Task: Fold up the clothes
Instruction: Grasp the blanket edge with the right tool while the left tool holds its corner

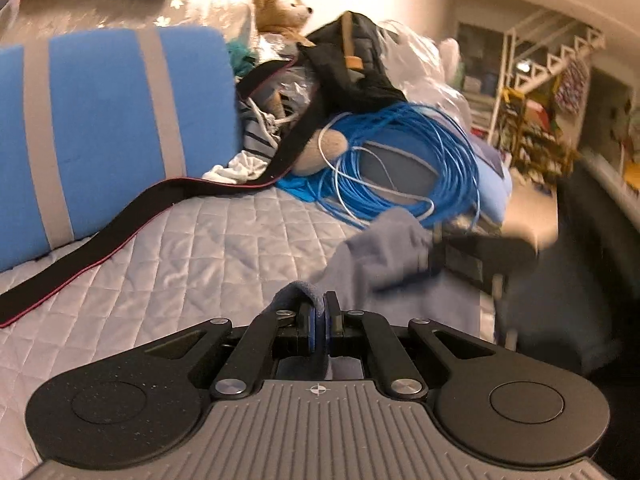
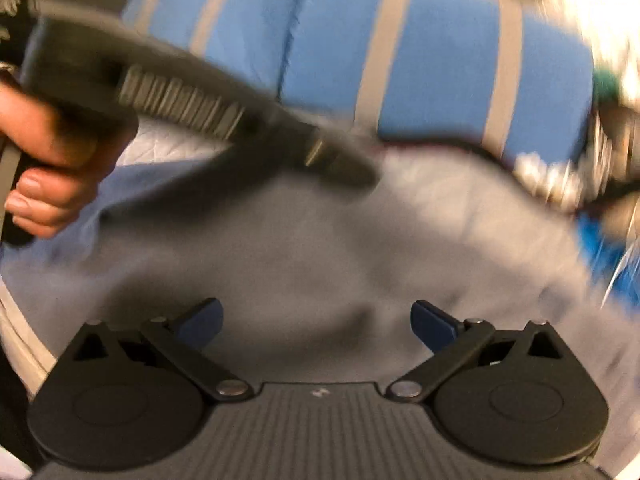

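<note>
The left gripper (image 1: 319, 314) is clamped on a fold of the grey garment (image 1: 384, 260), which lies on the quilted bed (image 1: 180, 248) near a blue cable coil (image 1: 420, 160). The right gripper (image 2: 318, 320) hangs wide open over the garment (image 2: 320, 248), holding nothing.

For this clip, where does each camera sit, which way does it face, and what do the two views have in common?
Left wrist: sits on the left gripper, shut on the grey garment; looks across the quilted bed toward a blue cable coil, teddy bear and the blurred right gripper.
Right wrist: sits on the open right gripper; looks down over the garment toward the blue striped cushion; shows the left gripper and the hand holding it, blurred.
Shared: garment, cushion, bed, each other's gripper.
</note>
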